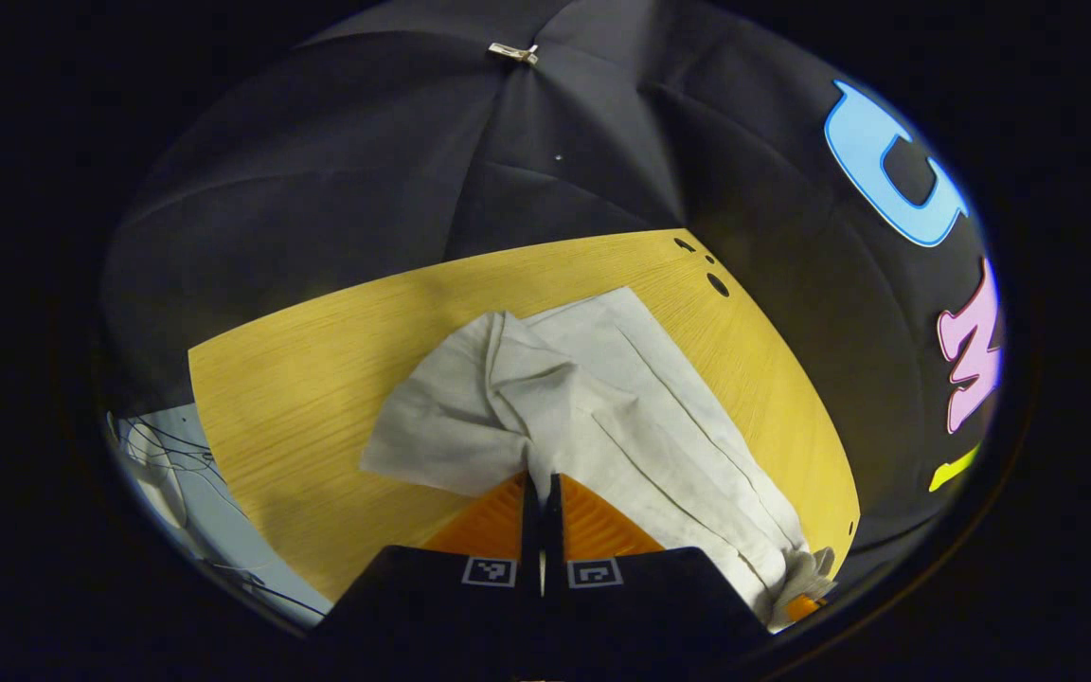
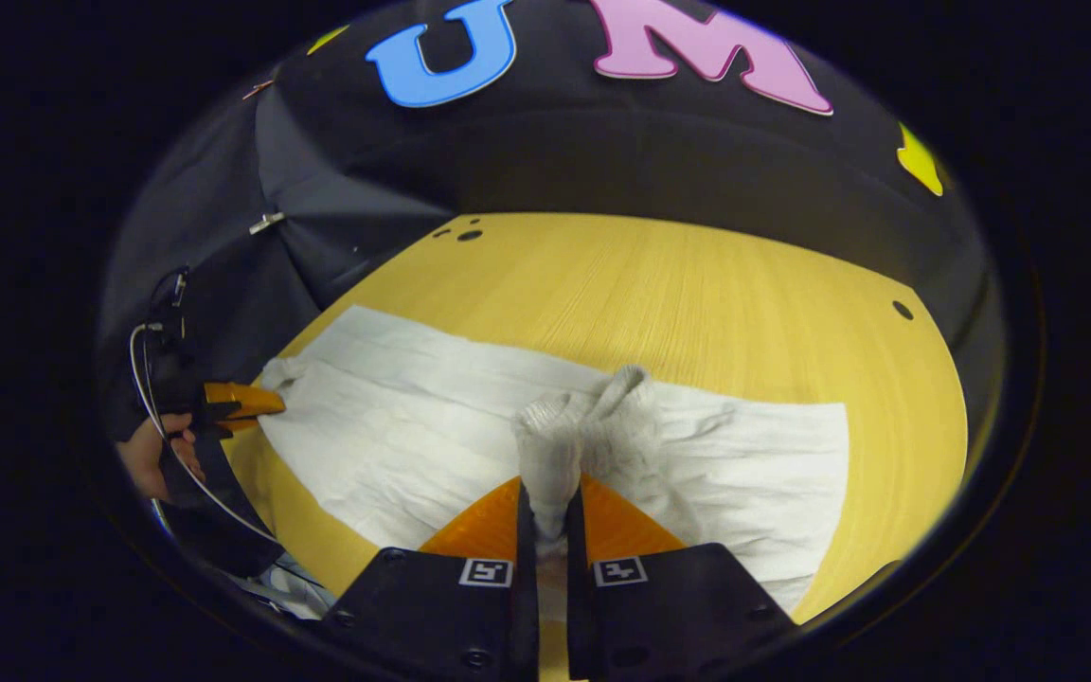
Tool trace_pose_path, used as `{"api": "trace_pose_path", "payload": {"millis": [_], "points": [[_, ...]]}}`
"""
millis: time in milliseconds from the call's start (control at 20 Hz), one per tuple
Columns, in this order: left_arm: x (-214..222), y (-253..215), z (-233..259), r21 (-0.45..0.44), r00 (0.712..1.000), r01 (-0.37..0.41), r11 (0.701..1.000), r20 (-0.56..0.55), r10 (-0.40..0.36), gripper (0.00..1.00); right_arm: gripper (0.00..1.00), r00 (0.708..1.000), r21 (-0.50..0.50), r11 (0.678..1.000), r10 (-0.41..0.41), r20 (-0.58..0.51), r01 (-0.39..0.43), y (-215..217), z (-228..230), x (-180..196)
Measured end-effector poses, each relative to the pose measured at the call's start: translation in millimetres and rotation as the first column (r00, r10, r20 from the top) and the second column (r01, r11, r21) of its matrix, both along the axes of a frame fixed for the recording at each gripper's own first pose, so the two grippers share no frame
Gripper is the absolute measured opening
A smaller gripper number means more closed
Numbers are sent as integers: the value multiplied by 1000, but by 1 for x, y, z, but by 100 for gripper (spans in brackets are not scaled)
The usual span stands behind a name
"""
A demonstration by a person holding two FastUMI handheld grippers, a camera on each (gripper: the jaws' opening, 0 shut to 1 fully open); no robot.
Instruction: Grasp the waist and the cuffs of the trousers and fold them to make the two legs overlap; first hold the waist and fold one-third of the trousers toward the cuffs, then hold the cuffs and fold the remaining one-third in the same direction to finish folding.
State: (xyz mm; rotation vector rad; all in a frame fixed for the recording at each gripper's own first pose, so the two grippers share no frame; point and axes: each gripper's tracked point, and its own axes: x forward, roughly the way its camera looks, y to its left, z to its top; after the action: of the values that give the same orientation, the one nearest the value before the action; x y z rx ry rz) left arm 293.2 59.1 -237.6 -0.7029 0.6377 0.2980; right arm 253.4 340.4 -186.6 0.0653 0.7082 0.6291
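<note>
I have both claws, left [image 1: 542, 488] and right [image 2: 550, 502], pinched on the trousers [image 2: 432, 417]; next I carry the near edge across to overlap the legs.

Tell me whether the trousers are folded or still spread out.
Mid-fold. The trousers lie long across the table, with each end pinched and lifted by the left gripper and the right gripper.

trousers [image 1: 602, 398] edge hidden between pinching jaws, table [image 2: 697, 284] cut off at right gripper view's lower edge
</note>
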Motion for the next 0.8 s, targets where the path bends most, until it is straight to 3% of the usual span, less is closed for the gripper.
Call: {"api": "trace_pose_path", "payload": {"millis": [100, 200, 300, 350, 400, 450, 650, 800], "points": [[0, 1, 1, -8, 1000, -8, 1000, 8, 8, 6, 38, 994, 50, 999, 26, -110, -20, 7, -11, -11], [-1, 2, 3, -17, 1000, -17, 1000, 18, 17, 6, 48, 987, 154, 988, 7, -159, 18, 11, 0, -13], [-1, 3, 4, -24, 999, -21, 999, 30, 22, 6, 57, 983, 294, 953, -14, -184, 69, 8, 22, -11], [-1, 2, 5, -29, 999, -22, 999, 35, 23, 6, 66, 977, 382, 918, -24, -210, 105, -2, 41, -13], [-1, 2, 6, -37, 999, -18, 999, 38, 20, 6, 76, 972, 409, 900, -56, -229, 149, -15, 50, -12], [-1, 3, 8, -43, 999, -19, 999, 44, 21, 6, 68, 965, 417, 887, -101, -243, 198, -29, 52, -6], [18, -8, 45, -84, 985, 13, 996, 173, 1, 5, 71, 933, 394, 853, -257, -251, 341, -101, 48, 4], [27, -23, 71, 13, 974, 84, 996, 211, -85, 5, 71, 892, 354, 822, -373, -256, 446, -171, 37, 5]]}}
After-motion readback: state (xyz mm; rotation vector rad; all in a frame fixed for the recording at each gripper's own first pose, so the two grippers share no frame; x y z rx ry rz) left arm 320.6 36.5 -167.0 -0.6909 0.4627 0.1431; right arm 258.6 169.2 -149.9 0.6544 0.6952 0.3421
